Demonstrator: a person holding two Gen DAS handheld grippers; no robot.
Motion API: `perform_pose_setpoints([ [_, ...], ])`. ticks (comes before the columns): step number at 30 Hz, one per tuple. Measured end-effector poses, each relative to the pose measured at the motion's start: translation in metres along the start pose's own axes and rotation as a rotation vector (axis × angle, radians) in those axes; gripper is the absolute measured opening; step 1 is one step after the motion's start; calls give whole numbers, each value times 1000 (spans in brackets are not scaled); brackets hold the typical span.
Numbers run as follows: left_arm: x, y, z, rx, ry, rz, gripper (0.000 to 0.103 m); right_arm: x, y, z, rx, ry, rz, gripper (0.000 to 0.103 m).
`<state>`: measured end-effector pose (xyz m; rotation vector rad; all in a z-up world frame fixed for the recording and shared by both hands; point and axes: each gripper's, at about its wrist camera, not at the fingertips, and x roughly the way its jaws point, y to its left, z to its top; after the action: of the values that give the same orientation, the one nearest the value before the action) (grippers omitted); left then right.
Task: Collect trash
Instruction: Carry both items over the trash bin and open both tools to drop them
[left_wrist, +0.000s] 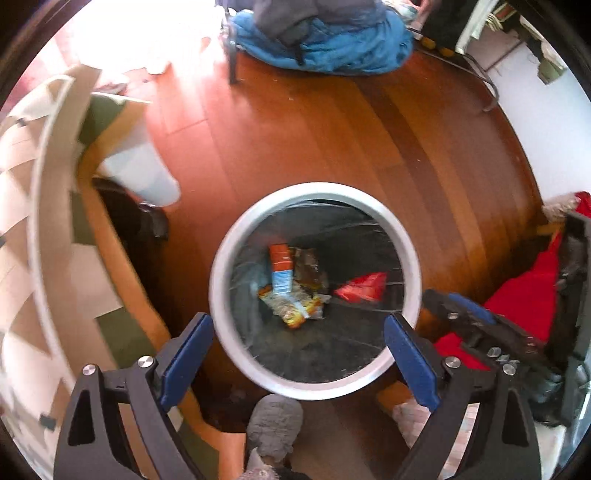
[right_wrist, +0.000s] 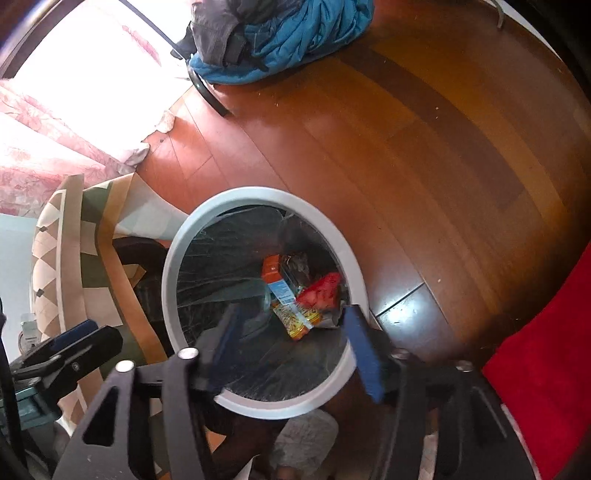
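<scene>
A round bin with a pale rim (left_wrist: 221, 258) and a dark liner stands on the wooden floor. Inside lie an orange and blue carton (left_wrist: 282, 269), a yellow snack wrapper (left_wrist: 291, 308), a brownish clear wrapper (left_wrist: 310, 267) and a slightly blurred red wrapper (left_wrist: 364, 286). My left gripper (left_wrist: 298, 318) hangs open over the bin's near rim, holding nothing. In the right wrist view the bin rim (right_wrist: 173, 266) holds the same carton (right_wrist: 275, 275), red wrapper (right_wrist: 319, 293) and yellow wrapper (right_wrist: 295, 317). My right gripper (right_wrist: 291, 312) is open above them, empty.
A blue jacket (left_wrist: 321, 40) is heaped on a chair at the far side. A patterned quilt (left_wrist: 55, 221) hangs at the left and a red cloth (left_wrist: 524, 306) lies at the right. A grey slipper (left_wrist: 273, 424) stands just in front of the bin.
</scene>
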<state>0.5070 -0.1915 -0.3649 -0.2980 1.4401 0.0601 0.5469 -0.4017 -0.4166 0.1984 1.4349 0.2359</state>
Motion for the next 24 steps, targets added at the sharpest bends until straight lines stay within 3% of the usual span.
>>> perform_pose_setpoints([
  [3,-11,5,-11,-5,-31,63,97,-16,1,-5,-6,-16,-18,93],
  [6,-25,8,-28,-15,-58,110,98,-33,8,-15,-36,-30,-83,103],
  [11,-48,8,-49,-21,-97,150,99,-62,28,-40,-116,-43,-177,103],
  [24,-131,-3,-91,-7,-218,126,99,-167,58,-84,-144,-160,-194,103],
])
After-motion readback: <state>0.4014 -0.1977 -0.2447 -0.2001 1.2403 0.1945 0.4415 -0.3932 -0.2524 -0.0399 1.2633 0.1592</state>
